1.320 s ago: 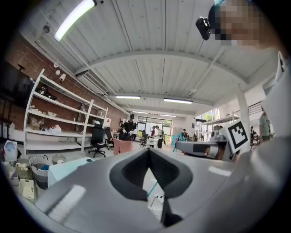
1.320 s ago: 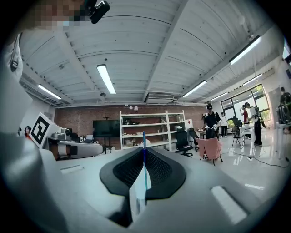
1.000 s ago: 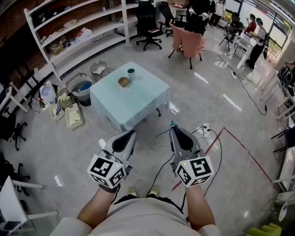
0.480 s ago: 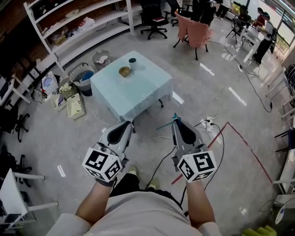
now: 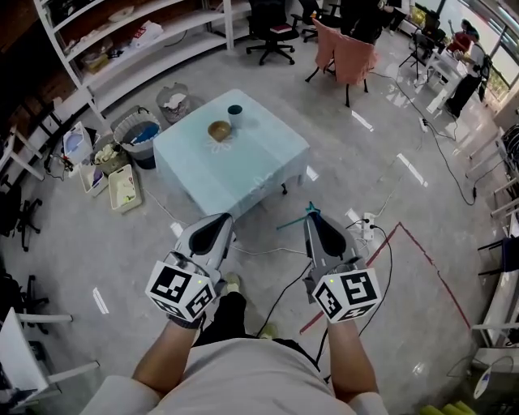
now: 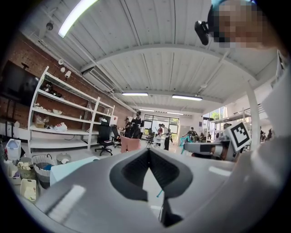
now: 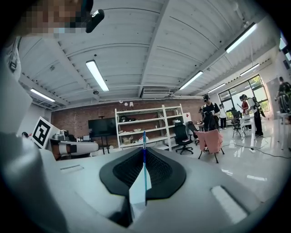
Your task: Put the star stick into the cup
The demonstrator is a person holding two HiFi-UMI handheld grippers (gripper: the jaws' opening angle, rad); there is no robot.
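In the head view a thin teal star stick (image 5: 292, 222) juts left from the tip of my right gripper (image 5: 311, 217), which is shut on it; the star end sits at the jaw tips. The right gripper view shows the stick (image 7: 144, 159) as a blue line standing between the closed jaws. My left gripper (image 5: 220, 220) is shut with nothing in it, level with the right one, above the floor. The dark cup (image 5: 234, 110) stands at the far edge of a low light-blue table (image 5: 243, 170), beside a brown bowl (image 5: 218, 130). Both grippers are well short of the table.
Bins and baskets (image 5: 138, 134) stand left of the table, with white shelving (image 5: 138, 49) behind. Office chairs (image 5: 272, 24) and a pink-draped chair (image 5: 349, 49) are beyond. Cables and a power strip (image 5: 361, 227) lie on the floor by a red tape line (image 5: 422, 251).
The table has drawn slightly closer in the head view as the person steps forward. Both grippers stay shut, the right one still holding the stick.
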